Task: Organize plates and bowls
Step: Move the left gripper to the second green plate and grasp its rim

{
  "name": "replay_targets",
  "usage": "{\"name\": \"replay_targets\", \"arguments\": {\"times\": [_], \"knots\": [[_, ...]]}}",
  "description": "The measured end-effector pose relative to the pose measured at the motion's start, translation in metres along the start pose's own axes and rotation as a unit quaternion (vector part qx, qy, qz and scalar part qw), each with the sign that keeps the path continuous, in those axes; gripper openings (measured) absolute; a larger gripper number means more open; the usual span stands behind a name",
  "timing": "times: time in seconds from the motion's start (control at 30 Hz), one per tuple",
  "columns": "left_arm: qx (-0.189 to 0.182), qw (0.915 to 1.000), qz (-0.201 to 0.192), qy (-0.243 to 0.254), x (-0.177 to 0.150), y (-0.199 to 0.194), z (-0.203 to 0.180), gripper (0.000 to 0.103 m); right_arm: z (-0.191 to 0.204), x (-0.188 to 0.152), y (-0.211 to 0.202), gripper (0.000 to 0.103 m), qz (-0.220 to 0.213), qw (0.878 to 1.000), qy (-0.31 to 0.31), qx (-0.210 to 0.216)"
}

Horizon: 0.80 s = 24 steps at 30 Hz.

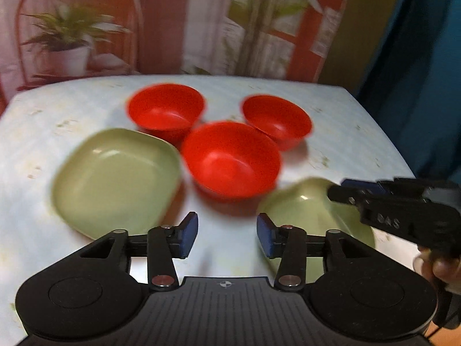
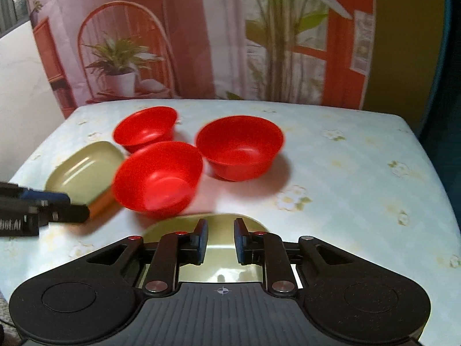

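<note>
Both claws empty: left claw half open, right claw a narrow gap over near green plate. Three red bowls mid-worktop. We take rims squarely, then stack.

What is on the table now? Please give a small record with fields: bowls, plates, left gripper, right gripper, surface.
bowls: three red bowls, upright, empty, close together
plates: two green plates, far plate left of the bowls, near plate in front of them
left gripper: open, holds nothing
right gripper: open, narrow gap, above the near plate
surface: table with pale floral cloth
</note>
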<state>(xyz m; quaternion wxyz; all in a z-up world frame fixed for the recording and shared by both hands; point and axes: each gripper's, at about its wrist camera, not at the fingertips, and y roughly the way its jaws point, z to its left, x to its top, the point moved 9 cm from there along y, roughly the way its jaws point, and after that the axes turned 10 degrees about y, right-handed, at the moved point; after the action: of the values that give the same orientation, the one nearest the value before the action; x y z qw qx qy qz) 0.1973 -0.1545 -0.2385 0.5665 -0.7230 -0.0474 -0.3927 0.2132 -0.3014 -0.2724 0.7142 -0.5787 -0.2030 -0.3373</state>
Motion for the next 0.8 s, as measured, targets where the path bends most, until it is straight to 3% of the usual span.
{"name": "replay_targets", "arguments": {"times": [0.7,0.8], "knots": [[-0.032,0.9973,0.065,-0.007,-0.025,0.035,-0.035,0.048,-0.057,-0.025,0.004,0.019,0.016,0.999,0.027,-0.009],[-0.032,0.9968,0.073,-0.006,-0.029,0.038,-0.036,0.039,-0.059,-0.029,0.005,0.019,0.021,0.999,0.027,-0.009]]}}
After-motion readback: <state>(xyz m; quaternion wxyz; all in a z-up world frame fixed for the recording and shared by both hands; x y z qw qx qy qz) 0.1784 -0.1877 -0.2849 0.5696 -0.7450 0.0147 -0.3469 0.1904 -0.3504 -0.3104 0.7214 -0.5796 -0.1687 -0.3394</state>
